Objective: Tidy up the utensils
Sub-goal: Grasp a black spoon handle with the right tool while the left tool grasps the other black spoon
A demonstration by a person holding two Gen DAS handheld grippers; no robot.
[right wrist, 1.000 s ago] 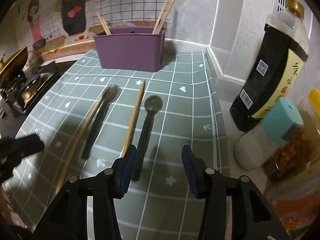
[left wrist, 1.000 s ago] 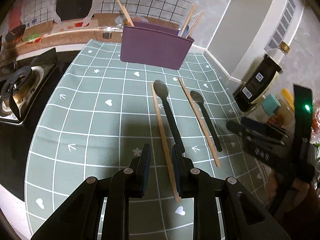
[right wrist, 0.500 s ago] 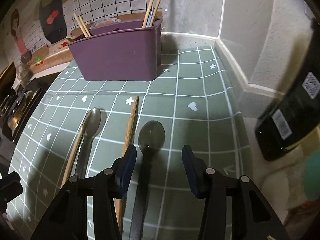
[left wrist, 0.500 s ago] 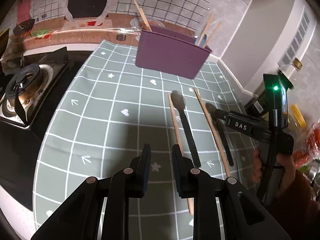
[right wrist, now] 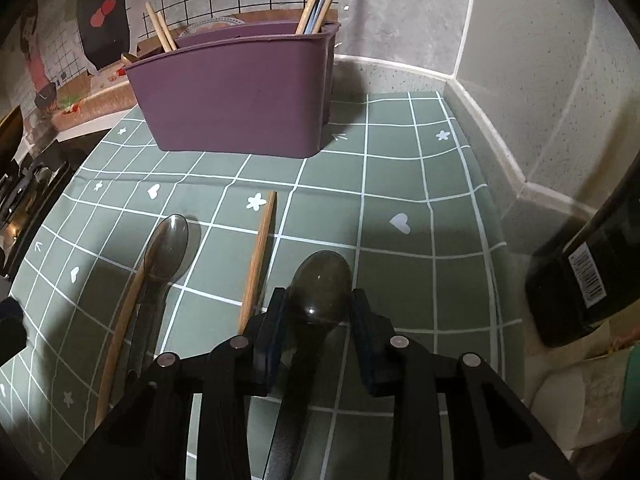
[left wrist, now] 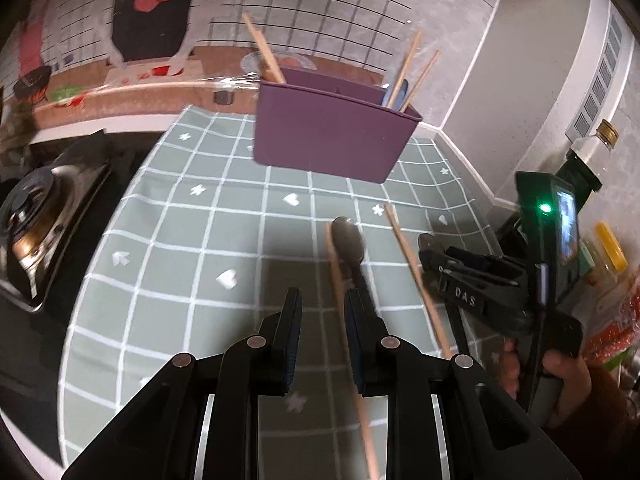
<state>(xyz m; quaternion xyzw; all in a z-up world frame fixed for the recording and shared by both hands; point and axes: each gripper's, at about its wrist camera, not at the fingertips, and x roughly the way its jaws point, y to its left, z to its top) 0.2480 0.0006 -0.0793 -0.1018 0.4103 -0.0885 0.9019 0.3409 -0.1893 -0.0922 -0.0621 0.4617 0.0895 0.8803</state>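
Note:
On the green checked mat [right wrist: 400, 168] lie two dark spoons and two wooden chopsticks. My right gripper [right wrist: 320, 312] is closing on the right spoon [right wrist: 320, 280], with its pads against the sides of the bowl. The left spoon [right wrist: 166, 248] lies with one chopstick [right wrist: 120, 328] along its left side. The other chopstick [right wrist: 260, 256] lies between the two spoons. My left gripper [left wrist: 322, 320] hovers open over the mat, nothing between its fingers, just left of the left spoon [left wrist: 350, 240]. The purple holder [left wrist: 328, 140] stands behind with chopsticks in it.
A gas stove [left wrist: 32, 232] sits off the mat's left edge. A dark sauce bottle [right wrist: 592, 272] and jars [left wrist: 608, 248] crowd the right side by the wall corner. A person's hand [left wrist: 560, 376] grips the right tool.
My right gripper moved forward and down over the right spoon and narrowed its jaws around the bowl. My left gripper shifted toward the holder, still open.

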